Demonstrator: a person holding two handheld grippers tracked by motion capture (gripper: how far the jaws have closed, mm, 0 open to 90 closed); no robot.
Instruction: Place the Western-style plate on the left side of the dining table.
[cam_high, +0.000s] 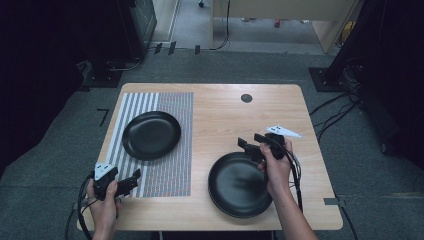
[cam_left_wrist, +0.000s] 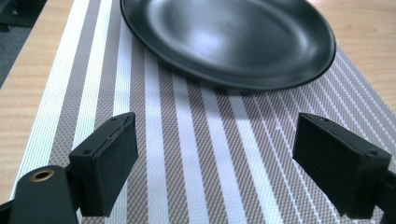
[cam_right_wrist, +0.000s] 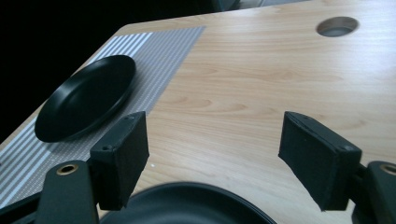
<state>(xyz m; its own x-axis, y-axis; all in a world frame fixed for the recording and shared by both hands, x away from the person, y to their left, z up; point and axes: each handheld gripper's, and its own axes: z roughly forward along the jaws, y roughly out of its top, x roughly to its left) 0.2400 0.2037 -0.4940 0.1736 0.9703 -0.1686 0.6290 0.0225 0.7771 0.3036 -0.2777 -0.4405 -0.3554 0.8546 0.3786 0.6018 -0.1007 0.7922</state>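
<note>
Down at the near edge, the left gripper (cam_high: 131, 181) hovers over the striped placemat (cam_high: 170, 165), jaws spread wide with nothing between them, pointing toward the far black plate (cam_high: 151, 135) resting on that mat. Across the wooden table (cam_high: 225, 110), the right gripper (cam_high: 248, 146) hangs just above the far rim of the near black plate (cam_high: 239, 185), which sits on bare wood; its jaws gape apart too, gripping nothing.

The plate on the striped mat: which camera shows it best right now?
The high view: the plate on the mat shows whole. The left gripper view crops its far edge; the right gripper view shows it small and slanted.
</note>
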